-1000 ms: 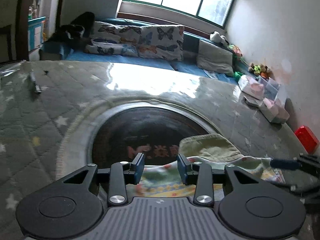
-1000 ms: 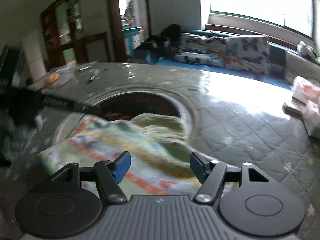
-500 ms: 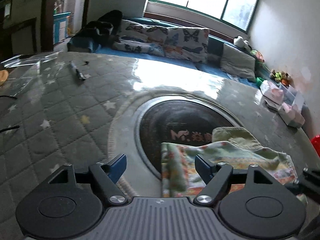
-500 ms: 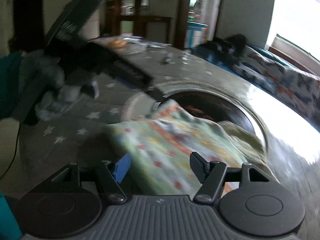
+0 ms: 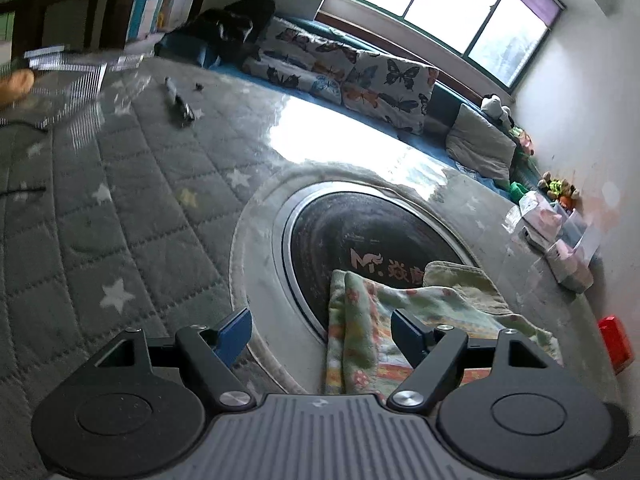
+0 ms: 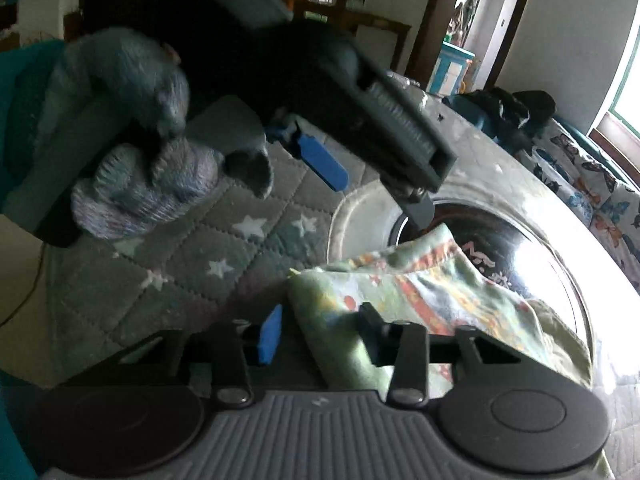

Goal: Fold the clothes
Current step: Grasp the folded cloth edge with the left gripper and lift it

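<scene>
A folded green patterned garment [image 5: 384,320] with orange stripes lies across the dark round inset of the table; it also shows in the right wrist view [image 6: 404,292]. My left gripper [image 5: 322,336] is open and empty, its right finger over the garment's left edge. My right gripper [image 6: 320,332] is open with its jaws astride the garment's near corner. The left gripper [image 6: 380,176], held by a gloved hand [image 6: 132,152], also shows in the right wrist view above the garment's far edge.
The quilted grey star-print table cover [image 5: 120,208] surrounds the round glass inset [image 5: 352,232]. A small dark tool [image 5: 180,100] lies at the far left. Boxes [image 5: 560,232] and a red object [image 5: 614,344] sit at the right edge. A cushioned bench [image 5: 360,72] runs behind.
My left gripper opened, let go of the garment and drew back to the left. My right gripper swung left toward the garment's near corner. The garment now lies folded.
</scene>
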`<state>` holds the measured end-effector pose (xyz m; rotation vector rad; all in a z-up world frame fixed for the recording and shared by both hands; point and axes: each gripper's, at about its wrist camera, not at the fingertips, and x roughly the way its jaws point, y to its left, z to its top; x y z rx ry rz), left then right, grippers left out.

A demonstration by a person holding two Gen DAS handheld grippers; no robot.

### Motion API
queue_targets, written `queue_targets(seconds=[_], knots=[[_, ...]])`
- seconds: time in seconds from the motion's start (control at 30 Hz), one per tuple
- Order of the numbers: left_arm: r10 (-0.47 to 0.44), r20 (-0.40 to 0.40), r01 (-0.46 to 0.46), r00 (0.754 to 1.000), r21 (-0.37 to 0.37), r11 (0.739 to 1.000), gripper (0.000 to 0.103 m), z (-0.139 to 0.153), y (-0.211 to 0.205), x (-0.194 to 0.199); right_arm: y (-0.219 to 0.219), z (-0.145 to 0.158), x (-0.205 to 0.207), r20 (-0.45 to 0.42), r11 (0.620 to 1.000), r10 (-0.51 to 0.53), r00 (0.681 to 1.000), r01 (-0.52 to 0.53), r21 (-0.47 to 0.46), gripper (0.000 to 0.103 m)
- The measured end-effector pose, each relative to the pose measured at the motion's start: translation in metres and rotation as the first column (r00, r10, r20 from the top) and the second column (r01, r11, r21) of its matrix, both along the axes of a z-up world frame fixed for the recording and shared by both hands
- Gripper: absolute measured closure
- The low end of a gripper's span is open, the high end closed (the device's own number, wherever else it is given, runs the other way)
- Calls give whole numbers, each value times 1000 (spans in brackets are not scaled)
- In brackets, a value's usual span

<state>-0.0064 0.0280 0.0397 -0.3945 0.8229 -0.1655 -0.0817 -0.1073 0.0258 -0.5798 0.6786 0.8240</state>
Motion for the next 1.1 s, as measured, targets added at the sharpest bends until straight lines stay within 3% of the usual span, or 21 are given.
queue_targets(seconds=[0.1, 0.17, 0.4, 0.6, 0.7, 0.77, 0.93, 1.03, 1.1], knots=[[5, -25, -7, 1000, -59, 998, 24, -4, 2, 1, -6, 5, 4, -19, 999, -33, 999, 34, 43, 89], [6, -44, -10, 999, -102, 995, 24, -7, 2, 2, -13, 12, 7, -37, 995, -53, 998, 56, 86, 92], [26, -106, -46, 994, -193, 980, 24, -16, -1, 5, -35, 29, 9, -45, 979, -89, 995, 96, 177, 94], [13, -162, -64, 987, -312, 948, 26, -23, -5, 11, -52, 36, 7, -50, 967, -107, 993, 116, 229, 95], [6, -181, -66, 983, -325, 943, 40, -26, -9, 15, -57, 37, 4, -53, 964, -104, 993, 114, 241, 95], [-1, -196, -65, 981, -329, 942, 58, -29, -12, 16, -58, 37, 3, -54, 963, -102, 993, 112, 245, 95], [-1, -224, -77, 975, -338, 938, 81, -37, -14, 19, -60, 35, 2, -65, 963, -95, 993, 108, 246, 95], [-3, -219, -71, 976, -330, 941, 86, -37, -14, 19, -63, 36, 3, -71, 961, -105, 992, 119, 249, 93], [-6, -215, -66, 977, -323, 944, 86, -37, -15, 19, -66, 37, 4, -72, 959, -115, 991, 129, 252, 82]])
